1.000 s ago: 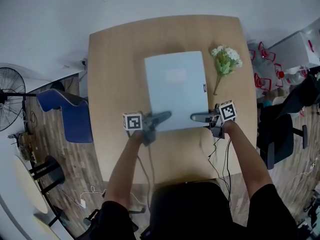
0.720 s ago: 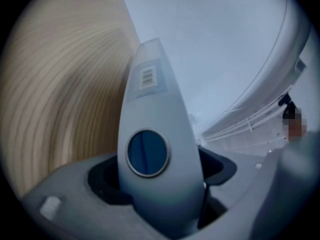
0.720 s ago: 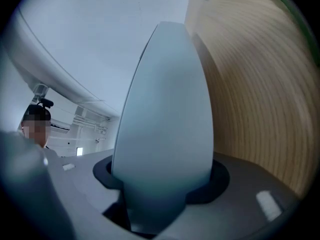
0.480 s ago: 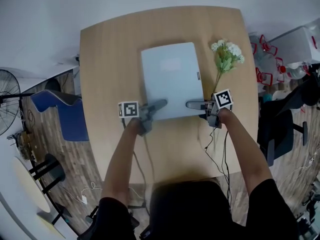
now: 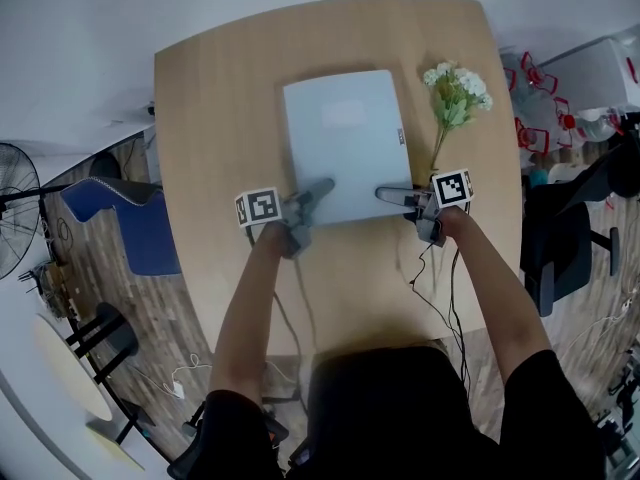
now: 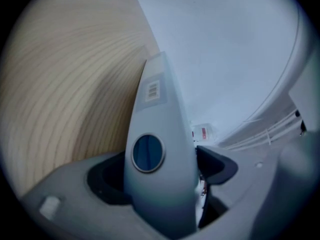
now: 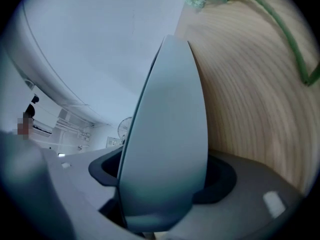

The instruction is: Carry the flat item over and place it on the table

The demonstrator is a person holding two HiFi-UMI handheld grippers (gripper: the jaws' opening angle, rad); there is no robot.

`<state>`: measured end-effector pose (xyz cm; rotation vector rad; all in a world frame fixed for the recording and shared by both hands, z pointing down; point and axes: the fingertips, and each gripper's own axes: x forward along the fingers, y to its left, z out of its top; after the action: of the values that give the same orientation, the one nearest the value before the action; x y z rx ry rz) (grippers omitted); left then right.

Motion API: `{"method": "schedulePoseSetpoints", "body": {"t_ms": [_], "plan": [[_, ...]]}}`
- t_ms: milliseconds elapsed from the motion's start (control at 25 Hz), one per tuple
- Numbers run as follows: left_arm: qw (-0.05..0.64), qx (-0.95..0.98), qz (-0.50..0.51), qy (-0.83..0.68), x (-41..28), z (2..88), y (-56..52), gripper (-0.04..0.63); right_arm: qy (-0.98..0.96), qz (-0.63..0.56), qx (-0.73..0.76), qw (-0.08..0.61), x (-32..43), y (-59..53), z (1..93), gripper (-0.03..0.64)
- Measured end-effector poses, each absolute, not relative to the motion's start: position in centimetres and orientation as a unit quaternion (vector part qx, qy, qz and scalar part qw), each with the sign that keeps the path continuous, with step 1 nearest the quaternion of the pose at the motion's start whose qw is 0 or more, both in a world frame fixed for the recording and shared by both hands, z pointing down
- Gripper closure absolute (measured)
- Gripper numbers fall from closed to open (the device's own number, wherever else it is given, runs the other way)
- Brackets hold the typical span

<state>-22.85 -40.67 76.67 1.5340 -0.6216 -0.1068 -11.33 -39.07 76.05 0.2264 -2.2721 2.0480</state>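
A pale blue-grey closed laptop (image 5: 345,143) lies flat on the wooden table (image 5: 220,118), a little behind its middle. My left gripper (image 5: 316,192) reaches over the laptop's near left edge, jaws wide, its upper finger above the lid. Over the near right edge sits my right gripper (image 5: 390,195); its jaws are opening with that edge between them. In both gripper views a pale pointed finger (image 6: 155,134) (image 7: 170,134) fills the middle and hides the gap; wood (image 6: 60,84) (image 7: 250,109) shows beside it.
A white flower sprig (image 5: 452,98) (image 7: 280,24) lies on the table just right of the laptop. Cables (image 5: 435,288) trail from the grippers over the near edge. A blue chair (image 5: 140,223) stands left of the table and a black chair (image 5: 565,258) right.
The head view has drifted, so the table sits higher in the frame. The laptop keeps its place on the table and both grippers stay at its near edge.
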Motion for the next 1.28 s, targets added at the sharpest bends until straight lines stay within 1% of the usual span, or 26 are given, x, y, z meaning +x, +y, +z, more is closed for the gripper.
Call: {"method": "schedulePoseSetpoints", "body": {"t_ms": [160, 360, 480, 600, 800, 880, 960, 1040, 1120, 1280], "plan": [[0.669, 0.684, -0.043, -0.288, -23.0, 76.7, -40.7, 0.196, -0.739, 0.656, 0.125, 0.087, -10.7, -38.7, 76.7, 0.215], [0.663, 0.685, -0.036, -0.301, -22.9, 76.7, -40.4, 0.196, -0.746, 0.628, 0.17, 0.143, -9.8, -38.3, 76.8, 0.19], [0.66, 0.687, -0.029, -0.304, -23.1, 76.6, -40.3, 0.195, -0.746, 0.611, 0.209, 0.163, -9.6, -38.2, 76.9, 0.169], [0.645, 0.691, -0.004, -0.325, -23.3, 76.6, -40.3, 0.19, -0.742, 0.601, 0.244, 0.167, -9.2, -38.0, 77.2, 0.166], [0.61, 0.695, 0.041, -0.379, -23.9, 76.8, -39.9, 0.15, -0.748, 0.591, 0.255, 0.162, -9.3, -37.8, 77.3, 0.176], [0.586, 0.697, 0.065, -0.408, -24.3, 76.8, -39.9, 0.135, -0.75, 0.584, 0.261, 0.166, -9.2, -37.7, 77.3, 0.179], [0.548, 0.71, 0.091, -0.433, -24.8, 76.6, -40.0, 0.117, -0.754, 0.573, 0.268, 0.176, -9.0, -37.7, 77.5, 0.202], [0.531, 0.722, 0.11, -0.43, -24.6, 76.6, -39.7, 0.117, -0.755, 0.569, 0.273, 0.176, -8.9, -37.6, 77.5, 0.198], [0.53, 0.727, 0.12, -0.42, -24.1, 77.1, -39.1, 0.117, -0.756, 0.567, 0.277, 0.172, -8.9, -37.6, 77.5, 0.201], [0.52, 0.728, 0.111, -0.433, -24.1, 77.2, -38.6, 0.123, -0.766, 0.552, 0.277, 0.178, -9.0, -37.2, 77.5, 0.196]]}}
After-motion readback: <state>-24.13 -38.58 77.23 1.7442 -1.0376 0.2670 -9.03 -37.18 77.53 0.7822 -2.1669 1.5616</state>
